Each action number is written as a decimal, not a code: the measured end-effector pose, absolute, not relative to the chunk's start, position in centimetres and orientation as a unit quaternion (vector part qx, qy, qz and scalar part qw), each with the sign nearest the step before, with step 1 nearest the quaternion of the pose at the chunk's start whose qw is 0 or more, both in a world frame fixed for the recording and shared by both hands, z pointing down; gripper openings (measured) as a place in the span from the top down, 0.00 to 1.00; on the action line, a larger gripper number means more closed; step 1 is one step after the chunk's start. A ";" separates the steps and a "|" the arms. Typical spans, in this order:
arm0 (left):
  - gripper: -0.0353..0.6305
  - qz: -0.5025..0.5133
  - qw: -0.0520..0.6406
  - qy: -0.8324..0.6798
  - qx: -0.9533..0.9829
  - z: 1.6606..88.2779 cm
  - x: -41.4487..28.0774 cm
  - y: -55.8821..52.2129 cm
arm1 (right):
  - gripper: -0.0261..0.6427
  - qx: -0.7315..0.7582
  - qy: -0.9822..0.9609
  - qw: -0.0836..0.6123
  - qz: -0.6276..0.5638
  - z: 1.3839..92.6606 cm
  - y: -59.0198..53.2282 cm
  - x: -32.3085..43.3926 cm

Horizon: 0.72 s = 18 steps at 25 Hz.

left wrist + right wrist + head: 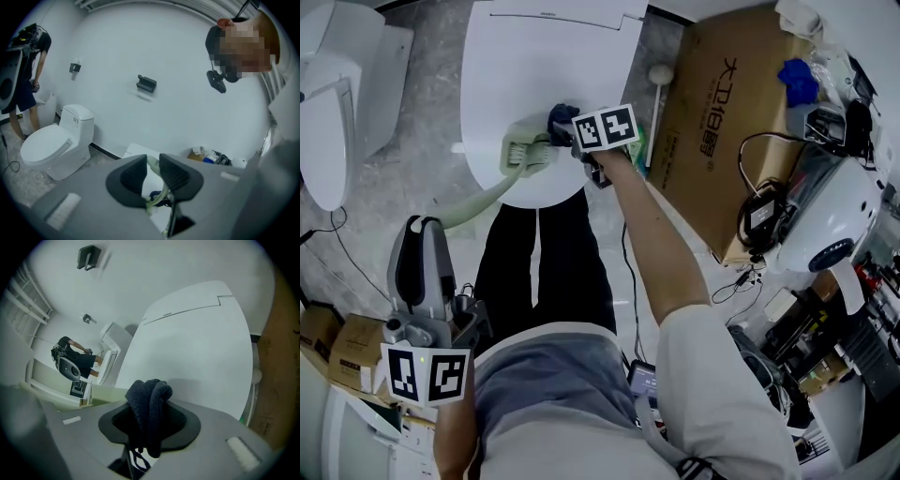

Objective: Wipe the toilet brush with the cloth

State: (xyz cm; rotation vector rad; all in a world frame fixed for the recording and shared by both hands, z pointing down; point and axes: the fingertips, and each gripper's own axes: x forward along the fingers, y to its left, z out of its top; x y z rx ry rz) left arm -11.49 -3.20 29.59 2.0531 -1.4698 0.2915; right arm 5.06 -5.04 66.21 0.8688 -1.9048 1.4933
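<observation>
Wiping appears begun, not finished: right gripper [149, 420] clamped on the dark cloth [561, 119] against the toilet brush [523, 152] head over the toilet lid [534, 56], left gripper [151, 163] closed on, probably, its pale handle [483, 199], likely unwiped.

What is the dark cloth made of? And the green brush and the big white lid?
The cloth in the right claw looks like knitted or terry fabric: dark blue and matte, with a bumpy weave and soft folds. The toilet brush seems to be plastic: pale green, smooth and evenly coloured. The toilet lid is smooth and white, either plastic or ceramic; I can't tell which.
</observation>
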 end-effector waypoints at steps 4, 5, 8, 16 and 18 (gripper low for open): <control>0.95 0.112 0.289 -0.550 0.775 29.5 -11.2 -3.2 | 0.78 0.331 -0.706 0.284 0.559 66.5 -4.3 5.6; 0.95 0.112 0.289 -0.550 0.775 29.5 -11.2 -3.2 | 0.78 0.333 -0.704 0.284 0.560 66.6 -4.0 5.8; 0.95 0.113 0.289 -0.550 0.775 29.5 -11.1 -3.2 | 0.78 0.339 -0.698 0.281 0.564 66.8 -3.4 6.1; 0.95 0.107 0.290 -0.548 0.777 29.4 -11.0 -3.3 | 0.79 0.340 -0.696 0.282 0.566 66.9 -1.7 6.3; 0.95 0.108 0.290 -0.548 0.777 29.4 -11.1 -3.3 | 0.79 0.336 -0.698 0.286 0.564 67.0 -1.1 6.0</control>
